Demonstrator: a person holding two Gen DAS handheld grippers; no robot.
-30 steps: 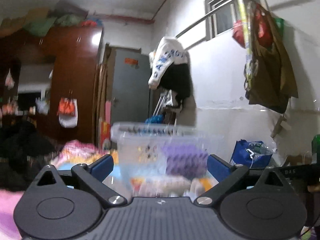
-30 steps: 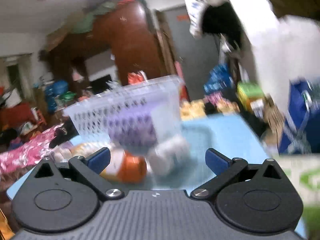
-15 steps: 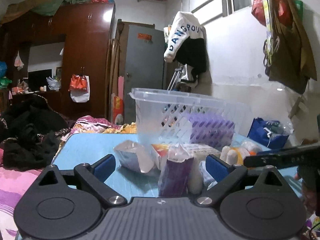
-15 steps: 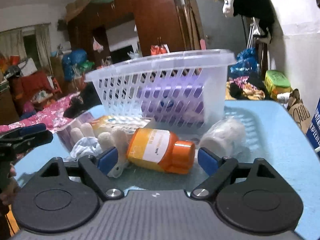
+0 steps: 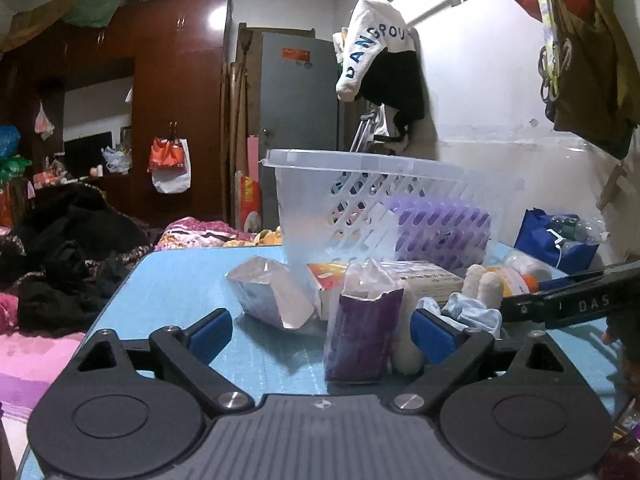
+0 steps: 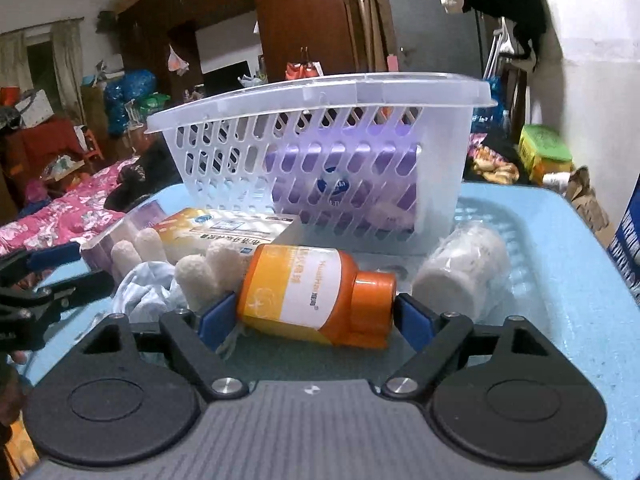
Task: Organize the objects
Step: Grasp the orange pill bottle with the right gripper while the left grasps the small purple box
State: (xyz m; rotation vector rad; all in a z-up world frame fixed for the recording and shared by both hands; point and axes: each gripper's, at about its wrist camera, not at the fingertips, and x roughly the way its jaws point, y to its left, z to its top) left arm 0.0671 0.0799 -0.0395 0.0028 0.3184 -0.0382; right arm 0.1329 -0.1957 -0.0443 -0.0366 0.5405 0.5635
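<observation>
Orange bottle [image 6: 316, 296], lying between the right gripper's [image 6: 316, 320] wide jaws, could be rolled away if nudged.

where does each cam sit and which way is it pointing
Left wrist: on the left gripper, low over the blue table, facing the basket past a purple pouch; its open fingers show, and the right gripper's tip enters from the right.
Right wrist: on the right gripper, facing the basket's slotted side; its open fingers flank an orange bottle, and the left gripper shows at left.
Shared: basket, table, bottle, each other's gripper.
</observation>
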